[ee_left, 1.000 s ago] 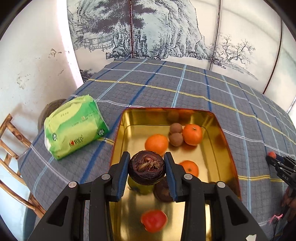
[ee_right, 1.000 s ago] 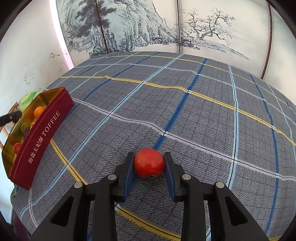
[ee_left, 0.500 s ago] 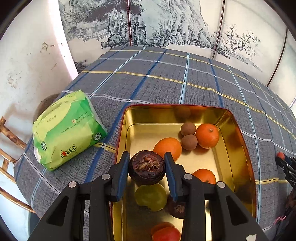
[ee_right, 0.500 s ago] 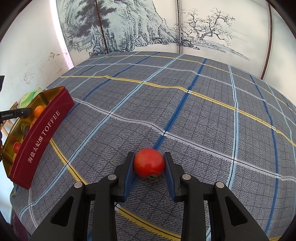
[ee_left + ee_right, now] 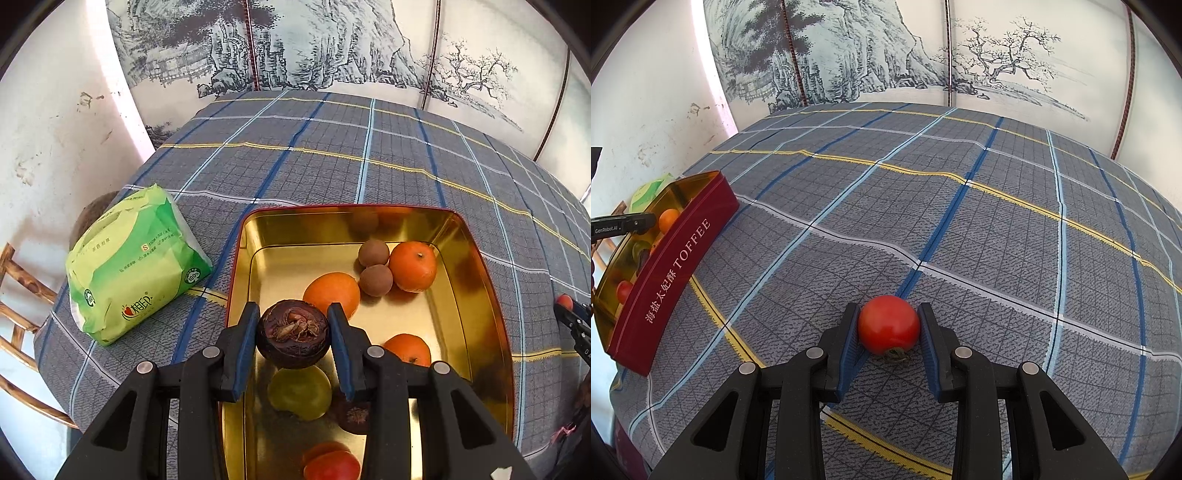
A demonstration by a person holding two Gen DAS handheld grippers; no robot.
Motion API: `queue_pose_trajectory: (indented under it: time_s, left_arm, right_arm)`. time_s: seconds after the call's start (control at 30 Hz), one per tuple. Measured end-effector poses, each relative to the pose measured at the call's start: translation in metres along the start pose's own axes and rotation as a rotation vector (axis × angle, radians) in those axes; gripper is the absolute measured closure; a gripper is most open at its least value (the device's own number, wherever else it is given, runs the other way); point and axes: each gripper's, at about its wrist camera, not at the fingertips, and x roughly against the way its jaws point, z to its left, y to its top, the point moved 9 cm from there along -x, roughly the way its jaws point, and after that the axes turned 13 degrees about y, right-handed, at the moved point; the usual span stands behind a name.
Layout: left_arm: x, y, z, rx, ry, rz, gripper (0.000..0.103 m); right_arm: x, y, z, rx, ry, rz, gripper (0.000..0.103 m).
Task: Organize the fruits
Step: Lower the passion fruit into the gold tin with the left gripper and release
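My left gripper [image 5: 293, 334] is shut on a dark purple mangosteen [image 5: 293, 332] and holds it above the left part of the gold toffee tin [image 5: 476, 258]. In the tin lie three oranges [image 5: 412, 266], two brown longans [image 5: 375, 253], a green fruit [image 5: 299, 393], another dark fruit [image 5: 352, 415] and a red tomato [image 5: 332, 465]. My right gripper [image 5: 888, 326] is shut on a red tomato [image 5: 888, 323] that rests on the checked cloth. The tin also shows at the far left of the right wrist view [image 5: 676, 273].
A green tissue pack [image 5: 129, 262] lies on the cloth left of the tin. A wooden chair [image 5: 18, 295] stands off the table's left edge. A painted screen [image 5: 332, 44] backs the table. The right gripper's tip shows at the left view's right edge [image 5: 570, 314].
The left gripper has lifted the mangosteen a little higher above the tin and drawn back slightly. The right gripper and its tomato have not moved.
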Motion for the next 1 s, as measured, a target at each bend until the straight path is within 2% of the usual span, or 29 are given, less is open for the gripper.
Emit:
queue_pose_trajectory:
  time_s: [0.5,0.87,0.93,1.0]
  left_arm:
    - [-0.004,0.003,-0.001,-0.032,0.026,0.015,0.069]
    - [0.003,0.002,-0.001,-0.035,0.057,-0.017,0.068]
    - [0.008,-0.003,-0.001,-0.029,0.055,-0.022,0.066]
    - [0.015,-0.008,0.0,-0.016,0.062,-0.034,0.06]
  right_arm:
    - [0.001,0.0,-0.001,0.0,-0.001,0.0,0.07]
    - [0.001,0.0,-0.001,0.001,-0.002,0.0,0.07]
    - [0.001,0.0,0.0,0.001,-0.002,0.0,0.07]
    - [0.001,0.0,0.0,0.002,-0.003,0.0,0.07]
